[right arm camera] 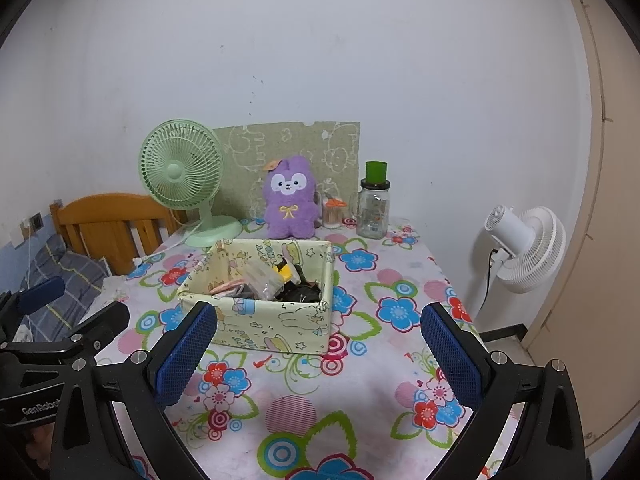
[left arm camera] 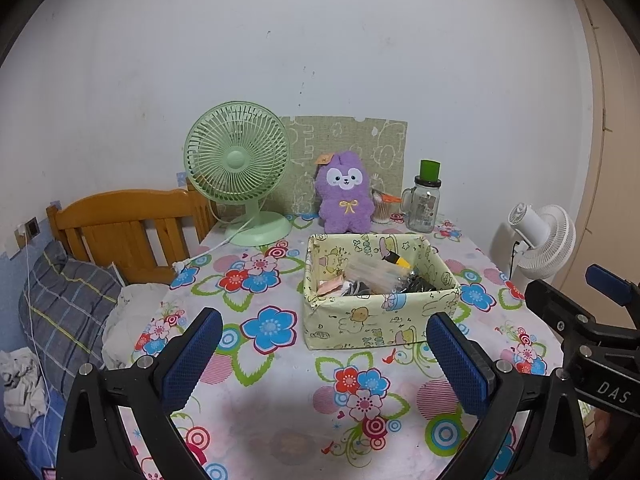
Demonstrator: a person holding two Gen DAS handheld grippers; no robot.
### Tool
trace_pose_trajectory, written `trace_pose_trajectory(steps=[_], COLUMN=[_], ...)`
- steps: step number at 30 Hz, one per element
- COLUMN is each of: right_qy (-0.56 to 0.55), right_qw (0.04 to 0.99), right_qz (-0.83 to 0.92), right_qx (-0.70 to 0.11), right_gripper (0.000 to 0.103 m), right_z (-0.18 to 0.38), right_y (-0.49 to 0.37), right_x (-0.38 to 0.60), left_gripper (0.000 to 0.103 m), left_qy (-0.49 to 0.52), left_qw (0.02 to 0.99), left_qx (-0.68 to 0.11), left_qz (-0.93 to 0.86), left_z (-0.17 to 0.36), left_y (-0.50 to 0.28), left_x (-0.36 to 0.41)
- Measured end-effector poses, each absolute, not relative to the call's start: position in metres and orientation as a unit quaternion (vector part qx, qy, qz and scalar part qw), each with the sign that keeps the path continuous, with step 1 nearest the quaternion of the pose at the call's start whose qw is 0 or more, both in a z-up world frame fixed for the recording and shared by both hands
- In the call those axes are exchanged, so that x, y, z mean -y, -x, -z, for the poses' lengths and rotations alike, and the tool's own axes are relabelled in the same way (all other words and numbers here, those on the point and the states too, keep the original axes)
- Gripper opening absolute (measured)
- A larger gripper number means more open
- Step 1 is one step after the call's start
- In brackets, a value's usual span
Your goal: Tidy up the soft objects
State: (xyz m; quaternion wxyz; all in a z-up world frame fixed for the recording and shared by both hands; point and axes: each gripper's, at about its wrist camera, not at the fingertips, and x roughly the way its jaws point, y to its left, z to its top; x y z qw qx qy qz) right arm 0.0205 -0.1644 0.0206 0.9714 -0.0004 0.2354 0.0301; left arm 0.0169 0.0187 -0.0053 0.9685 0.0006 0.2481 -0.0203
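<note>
A purple plush toy (left arm camera: 345,197) stands upright at the back of the flowered table (left arm camera: 280,400), against a green board; it also shows in the right wrist view (right arm camera: 290,204). In front of it sits a pale yellow cartoon-print fabric box (left arm camera: 376,316) (right arm camera: 264,320) holding small packets and dark items. My left gripper (left arm camera: 324,356) is open and empty, above the table's front, short of the box. My right gripper (right arm camera: 320,350) is open and empty, also short of the box. Each gripper shows at the edge of the other's view.
A green desk fan (left arm camera: 240,172) stands at the back left, its cord trailing on the table. A glass jar with a green cup on it (left arm camera: 425,202) and a toothpick holder (left arm camera: 382,208) stand at the back right. A wooden bed with a pillow (left arm camera: 68,304) lies left; a white floor fan (left arm camera: 540,240) stands right.
</note>
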Motion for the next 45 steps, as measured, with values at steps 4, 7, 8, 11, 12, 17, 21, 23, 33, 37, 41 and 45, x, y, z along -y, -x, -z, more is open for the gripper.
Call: trace_pose_trajectory(steps=[4, 7, 8, 11, 12, 17, 21, 23, 33, 37, 41, 45], right_qy=[0.001, -0.002, -0.002, -0.004, -0.004, -0.004, -0.007, -0.007, -0.012, -0.012, -0.011, -0.012], right_qw=[0.971, 0.971, 0.972, 0.972, 0.972, 0.972, 0.972, 0.972, 0.972, 0.972, 0.972, 0.972], right_qz=[-0.029, -0.03, -0.029, -0.028, -0.027, -0.027, -0.027, -0.027, -0.022, -0.021, -0.021, -0.021], right_qx=[-0.237, -0.236, -0.235, -0.234, -0.234, -0.232, -0.232, -0.232, -0.235, -0.235, -0.234, -0.235], right_gripper=[0.103, 0.103, 0.103, 0.103, 0.103, 0.103, 0.103, 0.103, 0.103, 0.103, 0.103, 0.103], right_z=[-0.0205, -0.0206, -0.0206, -0.0209, -0.021, -0.0216, -0.0212, -0.0208, -0.0187, -0.0186, -0.0188, -0.0189], right_y=[-0.0211, -0.0202, -0.0202, -0.0192, -0.019, -0.0184, -0.0184, -0.0186, -0.0199, -0.0199, -0.0201, -0.0202], right_x=[0.1644, 0.1644, 0.1647, 0.1649, 0.1651, 0.1658, 0.1654, 0.1652, 0.1671, 0.167, 0.1668, 0.1667], left_gripper=[0.103, 0.103, 0.103, 0.103, 0.103, 0.103, 0.103, 0.103, 0.103, 0.103, 0.103, 0.103], left_qy=[0.0, -0.002, -0.002, -0.001, -0.001, 0.0, -0.001, 0.001, -0.001, -0.001, -0.001, 0.001], left_qw=[0.969, 0.97, 0.97, 0.97, 0.97, 0.969, 0.97, 0.97, 0.971, 0.971, 0.971, 0.971], left_qx=[-0.245, -0.242, -0.241, -0.242, -0.242, -0.244, -0.243, -0.243, -0.24, -0.24, -0.24, -0.24], left_qz=[0.021, 0.02, 0.02, 0.021, 0.021, 0.022, 0.018, 0.018, 0.024, 0.023, 0.022, 0.022], left_z=[0.0035, 0.0024, 0.0024, 0.0022, 0.0023, 0.0023, 0.0022, 0.0022, 0.0024, 0.0026, 0.0027, 0.0026], left_y=[-0.0159, -0.0141, -0.0138, -0.0136, -0.0137, -0.0137, -0.0132, -0.0133, -0.0135, -0.0139, -0.0147, -0.0153], left_x=[-0.0184, -0.0176, -0.0176, -0.0176, -0.0175, -0.0185, -0.0188, -0.0196, -0.0178, -0.0187, -0.0193, -0.0203])
